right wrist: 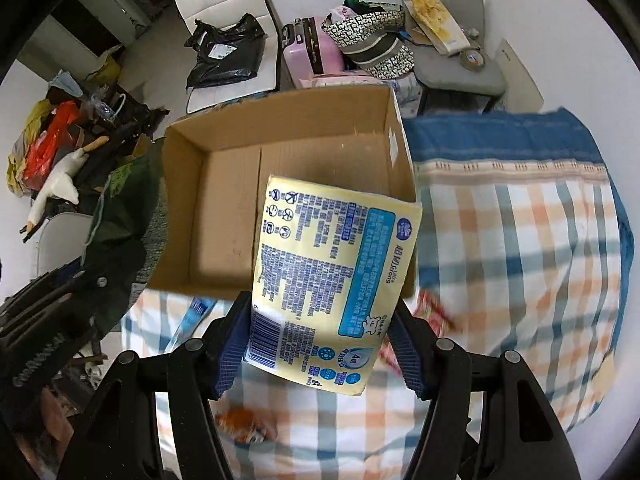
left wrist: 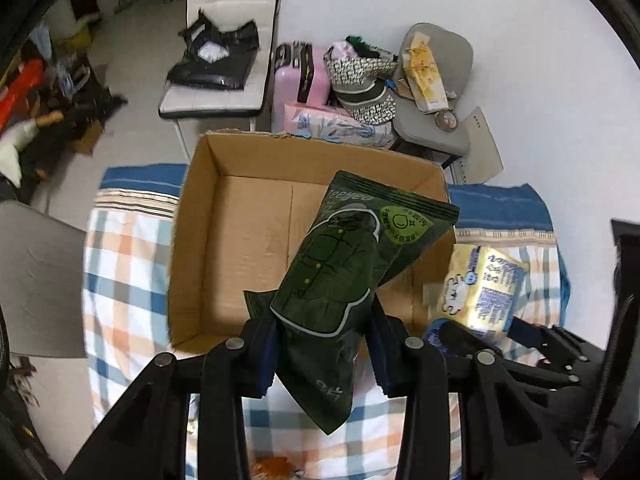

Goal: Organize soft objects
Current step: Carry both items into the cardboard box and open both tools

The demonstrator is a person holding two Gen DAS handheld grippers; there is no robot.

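Note:
My left gripper (left wrist: pixel 324 354) is shut on a dark green soft pouch (left wrist: pixel 344 272), held in the air over the near right part of an open cardboard box (left wrist: pixel 248 248). My right gripper (right wrist: pixel 316 348) is shut on a yellow tissue pack (right wrist: pixel 332 280) with blue print, held up over the box's (right wrist: pixel 224 208) near right corner. The same yellow pack (left wrist: pixel 480 292) shows at the right of the left wrist view, beside the box. The green pouch (right wrist: pixel 124 208) shows at the left of the right wrist view. The box floor looks bare.
The box rests on a bed with a checked blanket (right wrist: pixel 520 248). A small orange packet (right wrist: pixel 244 424) and a red one (right wrist: pixel 436 312) lie on the blanket near me. Beyond the box stand a white chair with a black bag (left wrist: pixel 216 64), a pink suitcase (left wrist: pixel 296 80) and a grey chair (left wrist: pixel 436 80).

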